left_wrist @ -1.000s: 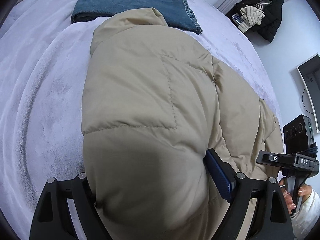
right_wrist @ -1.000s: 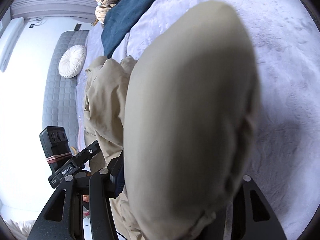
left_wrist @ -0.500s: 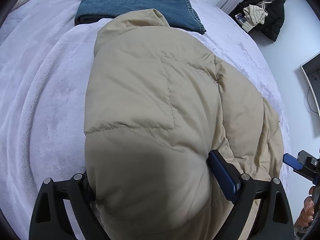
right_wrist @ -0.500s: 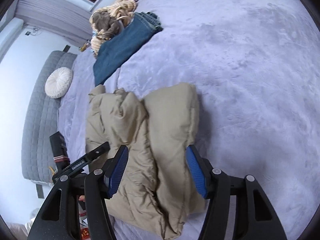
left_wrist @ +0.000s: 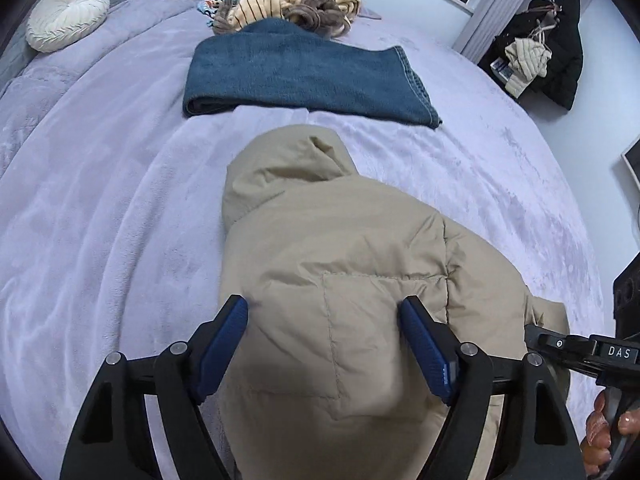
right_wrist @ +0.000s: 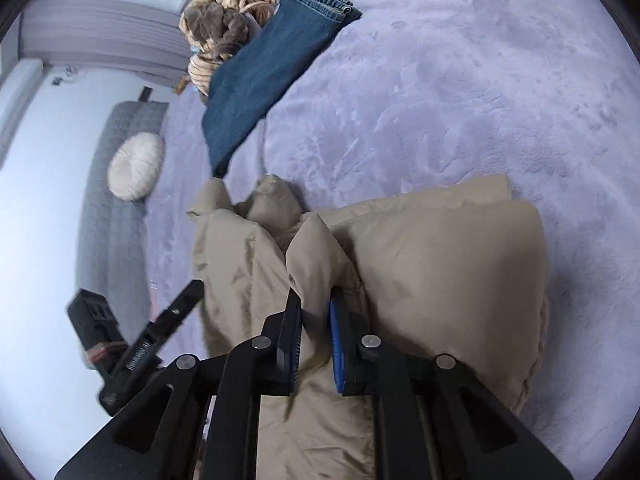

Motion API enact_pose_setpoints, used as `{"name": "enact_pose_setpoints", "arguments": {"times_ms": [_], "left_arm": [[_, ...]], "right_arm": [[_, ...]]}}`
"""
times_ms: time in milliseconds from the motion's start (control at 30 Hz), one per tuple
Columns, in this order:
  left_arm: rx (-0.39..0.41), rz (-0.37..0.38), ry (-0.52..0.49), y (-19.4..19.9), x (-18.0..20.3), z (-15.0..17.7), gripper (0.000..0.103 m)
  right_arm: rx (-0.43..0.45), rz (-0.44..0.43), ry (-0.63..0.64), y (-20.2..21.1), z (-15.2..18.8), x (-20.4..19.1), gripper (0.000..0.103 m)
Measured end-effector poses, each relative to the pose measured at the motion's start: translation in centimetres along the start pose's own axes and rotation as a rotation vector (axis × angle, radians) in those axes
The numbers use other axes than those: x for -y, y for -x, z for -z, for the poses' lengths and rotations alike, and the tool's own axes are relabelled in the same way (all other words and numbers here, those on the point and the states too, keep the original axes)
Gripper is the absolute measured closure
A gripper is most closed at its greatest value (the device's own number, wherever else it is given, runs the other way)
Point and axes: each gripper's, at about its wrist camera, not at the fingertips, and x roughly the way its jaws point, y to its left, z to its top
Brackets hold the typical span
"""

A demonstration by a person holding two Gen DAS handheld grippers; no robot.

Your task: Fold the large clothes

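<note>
A beige puffer jacket (left_wrist: 340, 260) lies folded into a thick bundle on the lavender bed cover (left_wrist: 100, 220). My left gripper (left_wrist: 324, 340) hovers over its near end. Its jaws are closing, but the blue pads (left_wrist: 224, 340) stand wide and clear of the fabric, with the jacket below the gap. In the right wrist view the jacket (right_wrist: 440, 280) shows two puffy halves with a ridge between. My right gripper (right_wrist: 316, 332) is closing on that ridge, and a pinch of beige fabric fills the narrow gap. A hand (left_wrist: 608, 436) holds the right tool's handle.
Folded blue jeans (left_wrist: 300, 76) lie just beyond the jacket, with a heap of mixed clothes (left_wrist: 288, 4) behind them. A round white cushion (left_wrist: 68, 16) sits at the far left by the grey headboard. A black coat (left_wrist: 552, 48) hangs at the right wall.
The left gripper let go of the jacket bulge and drew back and up. The right gripper released its bundle, lifted away, then came down and narrowed onto the middle ridge.
</note>
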Motion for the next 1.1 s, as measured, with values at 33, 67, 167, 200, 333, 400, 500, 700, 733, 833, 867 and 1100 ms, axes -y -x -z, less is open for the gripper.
{"name": "enact_pose_setpoints", "arguments": {"times_ms": [33, 67, 167, 200, 333, 400, 500, 700, 733, 833, 867, 1100], "left_arm": [[0.002, -0.016, -0.022, -0.3, 0.5, 0.1, 0.022], [0.006, -0.031, -0.048, -0.7, 1.2, 0.3, 0.022], [0.007, -0.054, -0.080, -1.4, 2.3, 0.6, 0.020], [0.006, -0.064, -0.084, -1.5, 2.4, 0.6, 0.019], [-0.008, -0.073, -0.083, -0.9, 2.1, 0.7, 0.019], [-0.016, -0.077, -0.080, -0.4, 1.8, 0.8, 0.019], [-0.015, -0.094, -0.096, 0.6, 1.8, 1.0, 0.019], [-0.024, -0.115, -0.115, 2.8, 1.4, 2.3, 0.019], [-0.032, -0.118, -0.111, 3.2, 1.3, 2.6, 0.019], [-0.059, -0.121, -0.108, 3.9, 1.1, 3.8, 0.019], [-0.065, -0.123, -0.109, 4.2, 1.0, 4.2, 0.019], [-0.119, -0.124, -0.106, 6.4, 0.4, 7.4, 0.019]], "right_arm": [[-0.002, 0.069, 0.022, -0.5, 0.1, -0.1, 0.093], [-0.003, 0.111, 0.026, -1.0, 0.2, 0.0, 0.094], [-0.006, 0.197, 0.032, -2.3, 0.6, 1.3, 0.098], [-0.013, 0.194, 0.022, -2.6, 0.7, 1.8, 0.098], [-0.015, 0.154, -0.019, -2.7, 0.9, 2.7, 0.098], [-0.015, 0.152, -0.008, -2.3, 1.1, 2.5, 0.098], [-0.017, 0.160, 0.016, -1.3, 1.7, 1.7, 0.097], [0.002, 0.185, 0.095, 1.4, 3.9, -0.8, 0.097], [0.004, 0.186, 0.105, 1.9, 4.6, -1.2, 0.097], [0.006, 0.192, 0.134, 3.1, 6.6, -2.2, 0.097], [0.008, 0.198, 0.145, 3.5, 7.4, -2.6, 0.097], [-0.018, 0.224, 0.166, 5.0, 12.0, -3.4, 0.097]]}}
